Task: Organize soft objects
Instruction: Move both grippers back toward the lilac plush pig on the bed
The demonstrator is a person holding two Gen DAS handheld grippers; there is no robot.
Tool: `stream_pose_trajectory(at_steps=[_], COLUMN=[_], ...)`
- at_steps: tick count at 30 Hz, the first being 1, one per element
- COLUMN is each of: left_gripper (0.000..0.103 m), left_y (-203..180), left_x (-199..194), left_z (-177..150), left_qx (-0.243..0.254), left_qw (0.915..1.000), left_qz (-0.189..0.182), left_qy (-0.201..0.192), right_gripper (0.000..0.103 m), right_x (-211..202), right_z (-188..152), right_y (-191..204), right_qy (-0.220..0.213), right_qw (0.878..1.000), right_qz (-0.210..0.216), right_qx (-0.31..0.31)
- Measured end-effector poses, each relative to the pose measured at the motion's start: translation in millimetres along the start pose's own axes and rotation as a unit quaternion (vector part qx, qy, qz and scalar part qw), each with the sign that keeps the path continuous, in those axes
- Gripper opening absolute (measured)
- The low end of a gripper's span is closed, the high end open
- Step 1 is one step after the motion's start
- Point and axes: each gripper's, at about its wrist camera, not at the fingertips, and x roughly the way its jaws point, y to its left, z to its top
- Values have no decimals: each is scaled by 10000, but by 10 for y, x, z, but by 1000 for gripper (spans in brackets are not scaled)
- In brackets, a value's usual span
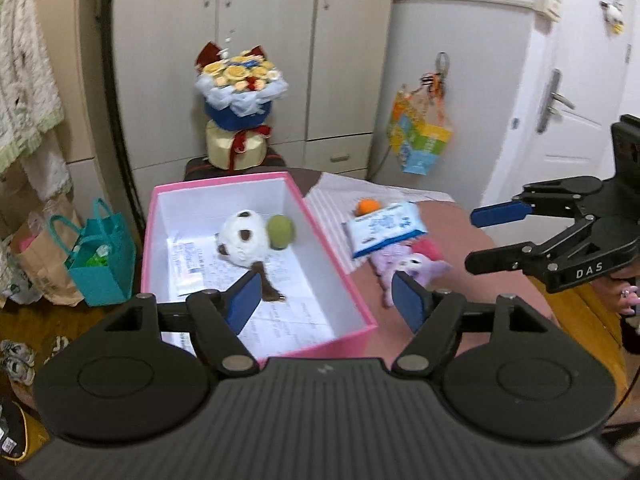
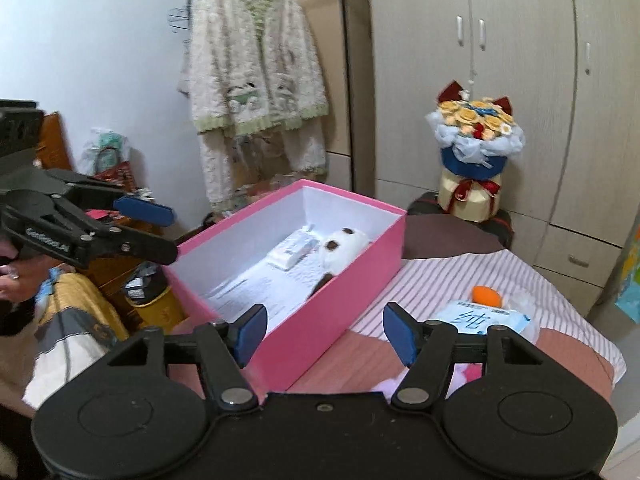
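An open pink box [image 1: 324, 216] stands on the bed; it also shows in the right wrist view [image 2: 360, 264]. Inside lie a white and brown plush [image 1: 244, 240] and a green ball [image 1: 281, 232]; the plush shows in the right wrist view [image 2: 344, 248]. Right of the box lie a wipes pack [image 1: 384, 229], an orange toy [image 1: 367, 206] and a purple plush [image 1: 404, 266]. My left gripper [image 1: 326, 306] is open and empty above the box's near right corner. My right gripper [image 2: 322, 334] is open and empty by the box's near wall, also seen in the left wrist view [image 1: 476, 236].
A flower bouquet [image 1: 238, 108] stands on a dark stool behind the bed. A teal bag [image 1: 102, 264] and paper bags sit on the floor at left. Wardrobe doors [image 1: 264, 60] fill the back; a cardigan [image 2: 256, 76] hangs on the wall. The striped bedcover [image 2: 440, 280] extends right.
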Motion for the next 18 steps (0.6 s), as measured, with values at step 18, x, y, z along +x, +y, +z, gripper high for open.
stream_pose_trajectory(at_steps=[18], left_gripper=[80], left_y=[-711], left_x=[402], left_z=[-132], left_qx=[167], left_qw=[9951], left_qz=[-883], left_qy=[402], right_gripper=[74], right_x=[-269], right_z=[-614], right_y=[-65], right_qy=[192], right_qw=[9989], right_qz=[-140], right_qx=[-400])
